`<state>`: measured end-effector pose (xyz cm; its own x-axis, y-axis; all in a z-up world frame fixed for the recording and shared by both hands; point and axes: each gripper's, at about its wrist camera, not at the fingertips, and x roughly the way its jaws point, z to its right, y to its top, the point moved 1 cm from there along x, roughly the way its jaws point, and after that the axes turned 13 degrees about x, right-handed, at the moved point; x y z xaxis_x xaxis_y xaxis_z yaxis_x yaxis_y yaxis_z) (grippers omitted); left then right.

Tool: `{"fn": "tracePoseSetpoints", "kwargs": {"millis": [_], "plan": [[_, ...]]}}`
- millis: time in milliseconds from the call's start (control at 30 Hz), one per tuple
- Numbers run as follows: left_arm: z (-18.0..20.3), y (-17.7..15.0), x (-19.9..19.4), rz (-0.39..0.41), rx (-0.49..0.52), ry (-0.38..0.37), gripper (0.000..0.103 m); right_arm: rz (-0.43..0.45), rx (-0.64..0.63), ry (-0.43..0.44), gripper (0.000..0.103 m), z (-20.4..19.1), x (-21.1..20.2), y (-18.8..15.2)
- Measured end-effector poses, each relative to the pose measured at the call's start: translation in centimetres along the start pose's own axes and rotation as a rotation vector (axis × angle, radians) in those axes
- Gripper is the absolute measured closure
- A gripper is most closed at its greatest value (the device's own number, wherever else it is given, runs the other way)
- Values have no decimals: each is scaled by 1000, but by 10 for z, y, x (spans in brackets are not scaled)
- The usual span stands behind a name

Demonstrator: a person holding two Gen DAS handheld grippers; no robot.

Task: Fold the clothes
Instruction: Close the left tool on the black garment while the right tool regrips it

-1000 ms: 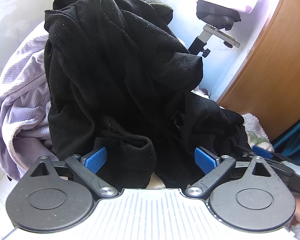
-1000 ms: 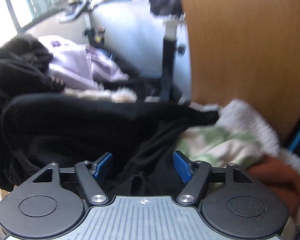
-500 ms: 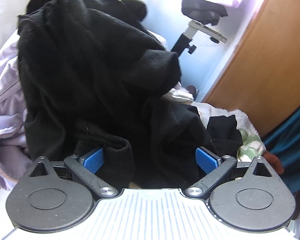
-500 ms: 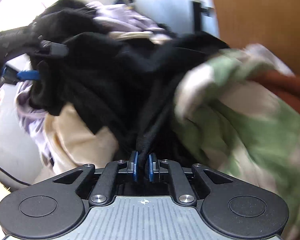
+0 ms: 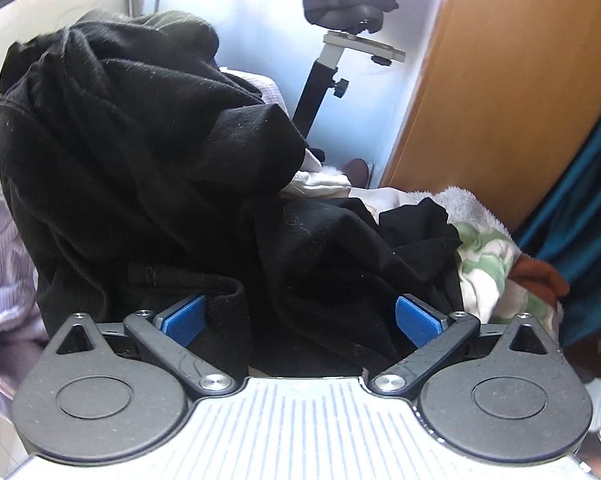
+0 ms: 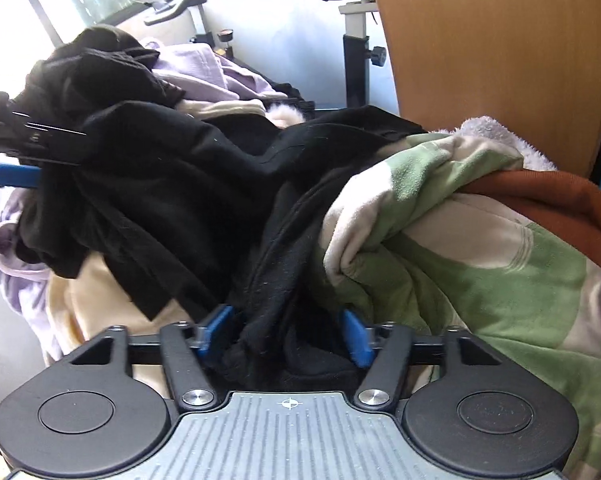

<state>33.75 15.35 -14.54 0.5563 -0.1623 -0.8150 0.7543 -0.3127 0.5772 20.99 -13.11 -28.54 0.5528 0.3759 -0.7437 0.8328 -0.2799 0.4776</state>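
Observation:
A heap of clothes fills both views. On top lies a big black fleece garment [image 5: 140, 152], also seen as the black garment [image 6: 172, 184] in the right wrist view. My left gripper [image 5: 298, 320] is open, pushed against the black cloth, a hem of which lies between its blue pads [image 5: 182, 318]. My right gripper [image 6: 286, 334] is open too, with a bunched strand of black cloth [image 6: 268, 320] loose between its pads. The left gripper's blue finger [image 6: 14, 174] shows at the left edge of the right wrist view, under the black garment.
A green-and-cream fleece [image 6: 480, 264] and a rust-brown garment [image 6: 548, 192] lie right of the black cloth. Lilac clothes [image 5: 4, 264] and a cream piece [image 6: 96, 304] lie to the left. Behind stand an exercise bike [image 5: 340, 28] and a wooden panel [image 5: 500, 80].
My right gripper, shut on the black strand half a second ago, has opened. The left gripper has stayed open and shifted slightly to the left along the pile.

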Motion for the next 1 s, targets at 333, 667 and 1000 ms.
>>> {"fn": "tracePoseSetpoints", "kwargs": {"millis": [333,667,1000], "plan": [[-36,-6,50,-154,-183,-70,0,-112,-121,-110,18,-21,33,-7],[3,-18,60,-182,86,35,0,-77,-212,-202,1,-38,55,-28],[-13,-9,23,-92,25,-155,2,-91,-135,-130,1,-28,49,-22]]}}
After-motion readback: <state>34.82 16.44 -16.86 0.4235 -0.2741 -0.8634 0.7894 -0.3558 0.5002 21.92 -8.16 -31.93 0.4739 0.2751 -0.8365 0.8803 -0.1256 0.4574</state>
